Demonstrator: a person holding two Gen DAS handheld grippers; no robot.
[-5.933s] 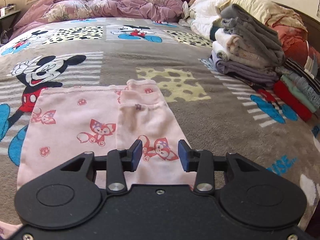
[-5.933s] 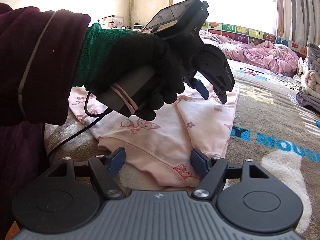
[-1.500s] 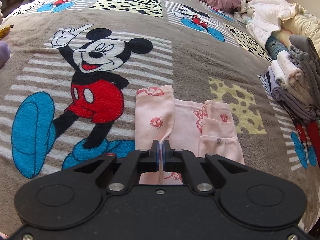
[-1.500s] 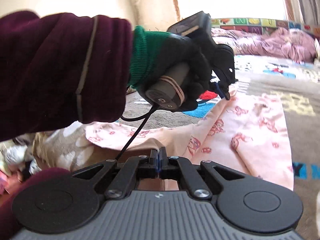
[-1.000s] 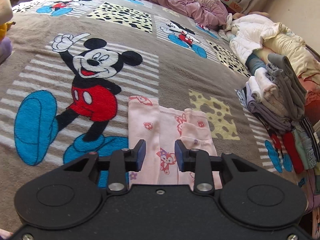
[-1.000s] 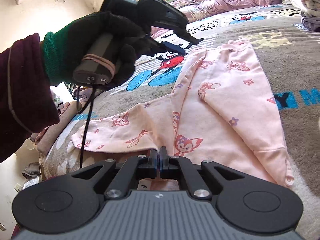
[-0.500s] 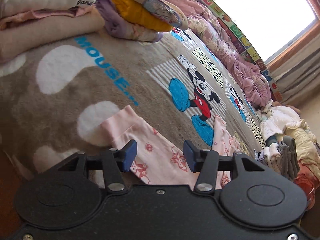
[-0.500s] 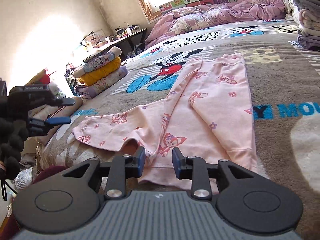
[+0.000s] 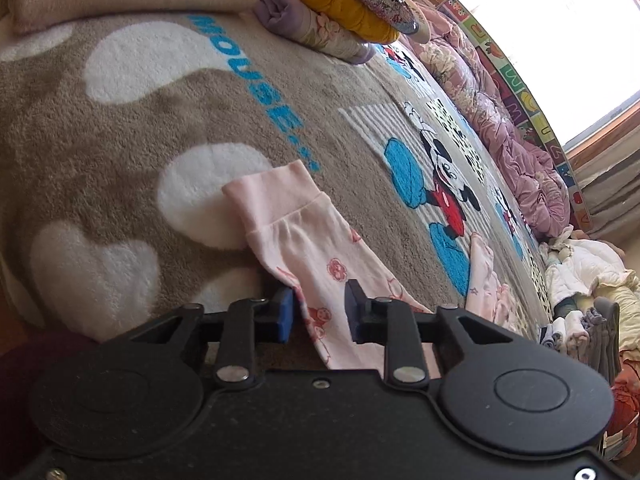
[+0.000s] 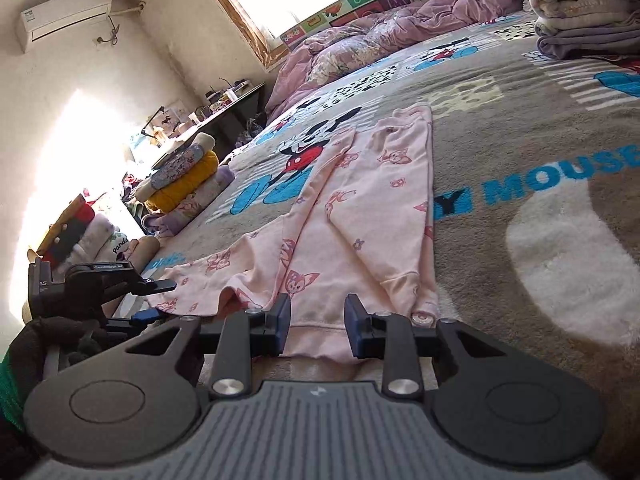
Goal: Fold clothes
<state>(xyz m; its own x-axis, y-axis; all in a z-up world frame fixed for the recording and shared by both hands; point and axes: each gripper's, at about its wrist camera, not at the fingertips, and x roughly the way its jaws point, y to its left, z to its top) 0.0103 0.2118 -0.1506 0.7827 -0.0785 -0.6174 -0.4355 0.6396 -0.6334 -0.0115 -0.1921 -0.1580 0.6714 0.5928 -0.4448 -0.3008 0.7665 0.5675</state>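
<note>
While the left wrist view looks low across the bed, the left gripper [image 9: 319, 314] sits with its jaws open, one blue pad on either side of the pink sleeve [image 9: 304, 240]. That sleeve lies flat on the cartoon-print blanket [image 9: 120, 128], its ribbed cuff pointing away from the camera and resting partly on a white patch of the print. Whether the pads touch the cloth cannot be told. Further back, a stack of folded clothes [image 9: 340, 4] in yellow, purple and beige stands at the blanket's edge, and a rumpled purple quilt [image 9: 516, 152] lies below the window.

Seen from the right wrist view, the right gripper [image 10: 317, 330] also has its jaws open, positioned just at the near hem of the pink garment [image 10: 360, 216]. The garment is spread on the blanket [image 10: 560, 240], one side folded inward over the body, the other sleeve stretched out to the left. At that sleeve's end the left gripper [image 10: 150, 300] is visible, held in a black-gloved hand [image 10: 56, 344]. A second pile of folded clothes [image 10: 580, 4] stands at the upper right, well apart from the garment.
</note>
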